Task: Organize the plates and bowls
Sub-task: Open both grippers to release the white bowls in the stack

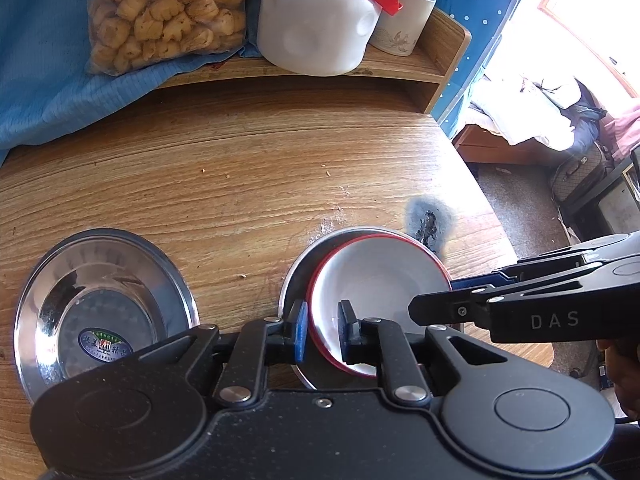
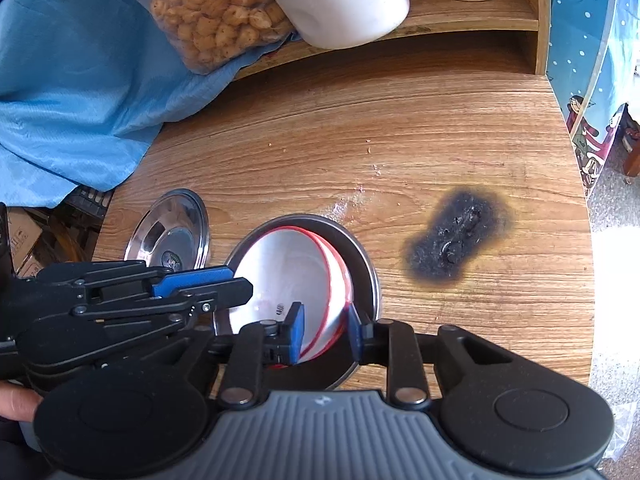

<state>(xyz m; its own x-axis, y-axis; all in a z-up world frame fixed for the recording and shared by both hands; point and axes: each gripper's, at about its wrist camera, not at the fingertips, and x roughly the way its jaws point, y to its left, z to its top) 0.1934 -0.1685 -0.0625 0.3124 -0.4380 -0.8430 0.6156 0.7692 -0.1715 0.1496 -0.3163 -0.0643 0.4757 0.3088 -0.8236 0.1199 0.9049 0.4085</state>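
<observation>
A white bowl with a red rim (image 1: 376, 280) (image 2: 280, 272) sits inside a steel plate (image 1: 298, 264) (image 2: 362, 256) near the table's front. My left gripper (image 1: 324, 330) straddles the bowl's near-left rim: its outer pad lies at the rim and its inner pad stands off the wall, so it is narrowly open. My right gripper (image 2: 325, 332) straddles the near-right rim with a wider gap on both sides, also open. Each gripper shows in the other's view, the right gripper (image 1: 440, 296) and the left gripper (image 2: 240, 286). A second steel plate (image 1: 104, 300) (image 2: 172, 236) lies to the left, holding nothing.
A black burn mark (image 2: 456, 240) scars the wood right of the bowl. At the back, a low shelf (image 1: 400, 64) carries a bag of snacks (image 1: 160, 12), a white jug with a red handle (image 1: 316, 28) and a white canister (image 1: 404, 16). Blue cloth (image 1: 48, 60) drapes the left.
</observation>
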